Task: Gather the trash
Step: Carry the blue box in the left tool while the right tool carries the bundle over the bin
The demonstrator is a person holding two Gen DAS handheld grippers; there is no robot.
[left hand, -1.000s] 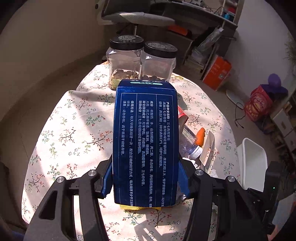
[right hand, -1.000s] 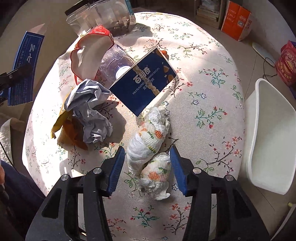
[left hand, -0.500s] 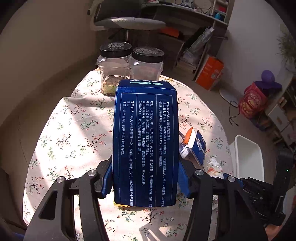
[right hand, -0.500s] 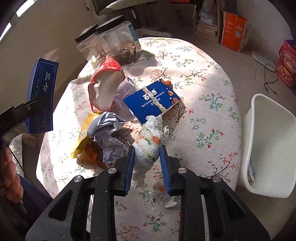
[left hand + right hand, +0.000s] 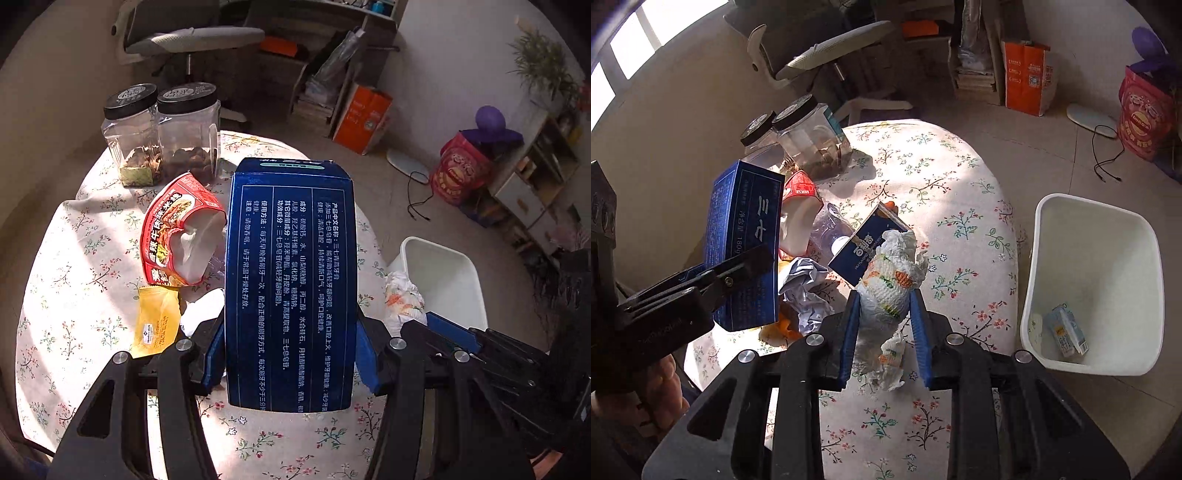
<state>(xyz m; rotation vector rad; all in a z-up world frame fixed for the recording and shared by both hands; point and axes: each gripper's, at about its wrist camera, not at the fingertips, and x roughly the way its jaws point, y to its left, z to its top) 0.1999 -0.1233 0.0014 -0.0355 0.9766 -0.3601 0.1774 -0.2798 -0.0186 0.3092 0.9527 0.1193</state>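
Observation:
My left gripper (image 5: pixel 290 360) is shut on a tall dark blue toothpaste box (image 5: pixel 291 280), held above the table; the box also shows in the right wrist view (image 5: pixel 744 243). My right gripper (image 5: pixel 884 306) is shut on a crumpled printed paper towel (image 5: pixel 888 280), lifted off the cloth; the towel also shows in the left wrist view (image 5: pixel 404 301). On the table lie a red noodle cup (image 5: pixel 181 236), a yellow sachet (image 5: pixel 155 323), a clear bottle (image 5: pixel 829 230), a blue biscuit box (image 5: pixel 864 243) and grey crumpled paper (image 5: pixel 805 291).
A white bin (image 5: pixel 1093 280) stands on the floor right of the table, with a small carton (image 5: pixel 1065 330) inside. Two black-lidded jars (image 5: pixel 162 133) stand at the table's far edge. An office chair (image 5: pixel 827 55), an orange bag and a red bag are behind.
Both grippers have risen. The right one closed on the paper towel and lifted it. The left one carried the blue box up and toward the right.

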